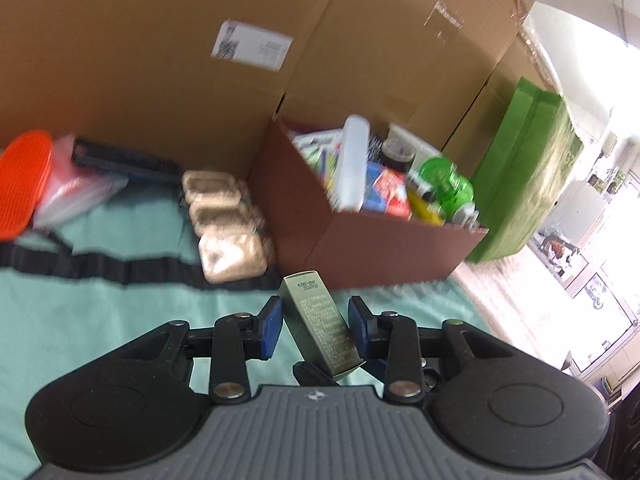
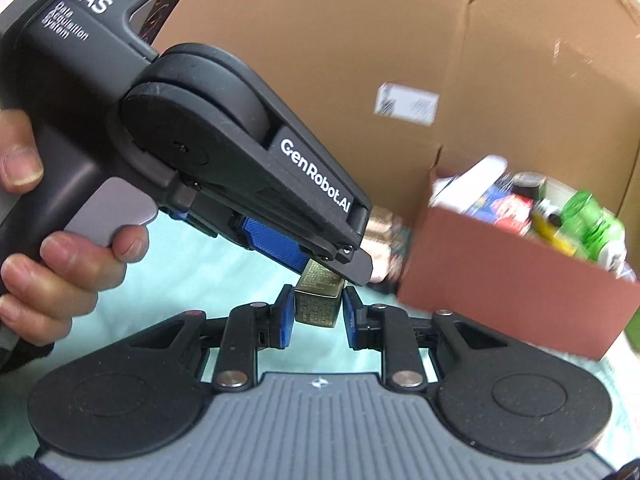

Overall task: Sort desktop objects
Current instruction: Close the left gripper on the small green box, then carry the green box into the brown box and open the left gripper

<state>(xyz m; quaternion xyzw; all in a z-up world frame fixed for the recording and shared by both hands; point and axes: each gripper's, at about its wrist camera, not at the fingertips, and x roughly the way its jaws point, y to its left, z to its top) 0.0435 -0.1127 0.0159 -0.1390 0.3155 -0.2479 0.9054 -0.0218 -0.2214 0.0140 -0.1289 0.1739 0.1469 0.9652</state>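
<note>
left gripper (image 1: 315, 330) has its blue pads spread w/ a small gold-green carton (image 1: 319, 326) tilted between them; pad contact unclear. in the right wrist view the right gripper (image 2: 317, 316) brackets the same carton's end, jaws apart, narrow gaps each side. the carton's upper part is hidden behind the left gripper. beyond, a brown box (image 1: 372, 248) of blurred items sits on teal cloth (image 1: 100, 308), w/ wrapped tan packs (image 1: 232, 254) just left of it.
</note>
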